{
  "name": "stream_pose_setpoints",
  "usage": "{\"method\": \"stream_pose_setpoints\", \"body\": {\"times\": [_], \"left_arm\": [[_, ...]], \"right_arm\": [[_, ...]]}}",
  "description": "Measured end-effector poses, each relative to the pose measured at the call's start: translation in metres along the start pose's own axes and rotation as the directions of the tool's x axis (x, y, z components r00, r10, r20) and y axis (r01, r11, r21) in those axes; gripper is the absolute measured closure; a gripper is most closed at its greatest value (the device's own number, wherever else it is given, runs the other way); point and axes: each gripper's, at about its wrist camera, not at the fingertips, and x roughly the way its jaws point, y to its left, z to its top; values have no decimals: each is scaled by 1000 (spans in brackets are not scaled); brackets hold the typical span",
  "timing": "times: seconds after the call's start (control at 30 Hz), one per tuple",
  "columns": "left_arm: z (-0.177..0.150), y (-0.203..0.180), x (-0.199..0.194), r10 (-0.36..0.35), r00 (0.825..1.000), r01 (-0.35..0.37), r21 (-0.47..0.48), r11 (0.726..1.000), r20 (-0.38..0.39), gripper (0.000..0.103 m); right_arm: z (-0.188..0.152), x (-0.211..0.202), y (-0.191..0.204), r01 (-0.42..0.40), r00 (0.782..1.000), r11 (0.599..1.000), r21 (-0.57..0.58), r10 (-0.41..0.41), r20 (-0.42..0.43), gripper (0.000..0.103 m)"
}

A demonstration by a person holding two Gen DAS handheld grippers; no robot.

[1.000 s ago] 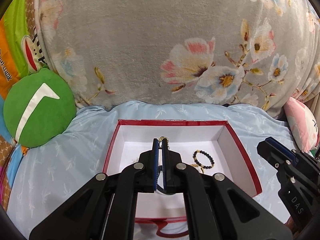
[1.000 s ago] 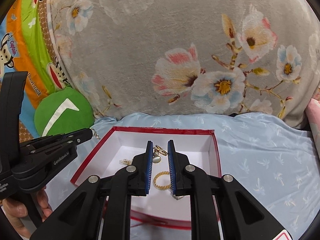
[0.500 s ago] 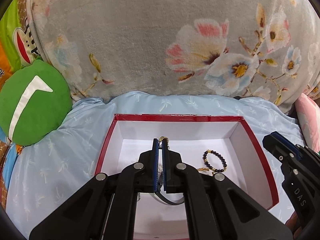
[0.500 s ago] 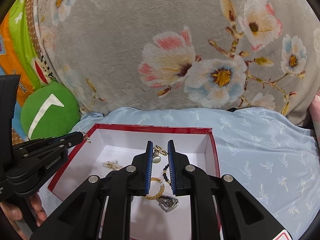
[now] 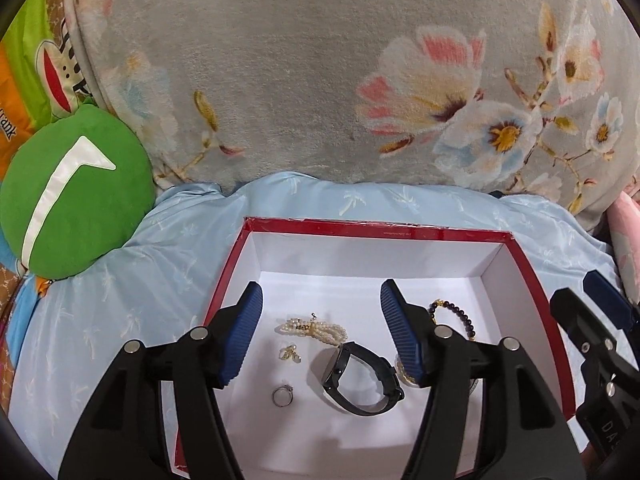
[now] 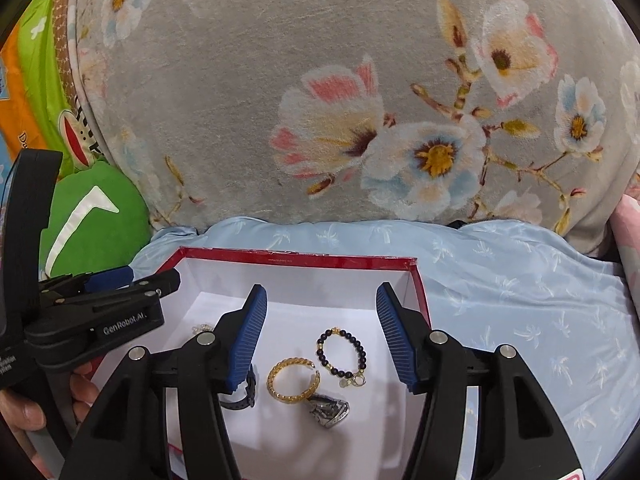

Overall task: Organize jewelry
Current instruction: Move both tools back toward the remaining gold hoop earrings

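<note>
A red box with a white inside (image 5: 376, 233) (image 6: 296, 259) lies on the bed and holds the jewelry. In the left wrist view it holds a pearl bracelet (image 5: 316, 326), a small earring (image 5: 290, 352), a silver ring (image 5: 283, 395), a black watch (image 5: 360, 378) and a dark bead bracelet (image 5: 456, 314). The right wrist view shows a gold bangle (image 6: 293, 380), the dark bead bracelet (image 6: 342, 350), small earrings (image 6: 354, 380) and a silver piece (image 6: 330, 410). My left gripper (image 5: 320, 332) and my right gripper (image 6: 318, 332) are both open and empty above the box.
A grey floral blanket (image 5: 320, 80) rises behind the box. A green round cushion (image 5: 72, 196) sits at the left. The box rests on a light blue sheet (image 6: 520, 300). A pink pillow (image 5: 628, 240) is at the far right.
Both grippers have opened wide. The earrings each one held now lie in the box. Both cameras have moved closer over the box.
</note>
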Motion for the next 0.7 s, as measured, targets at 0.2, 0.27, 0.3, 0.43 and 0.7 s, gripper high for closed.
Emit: {"method": "stream_pose_setpoints", "body": {"times": [0.2,0.27,0.3,0.43,0.7], "left_arm": [[-2,6,-15,5,1000,-5,-12,1000,11,43],[-4,9,-22,5,1000,-5,-15,1000,15,43],[-6,10,-26,5,1000,-5,-14,1000,16,43],[-18,17,-40,6,1000,-6,-22,1000,9,41],[-66,35,-70,10,999,-10,-14,1000,-35,37]], "right_arm": [[-4,-14,0,-8,1000,1000,5,8,-1,46],[-5,-19,0,-12,1000,1000,6,12,-1,46],[-7,-23,0,-12,1000,1000,7,12,-1,46],[-15,-38,-2,-17,1000,1000,11,17,-11,46],[-64,-73,0,-29,995,999,17,31,-94,46]]}}
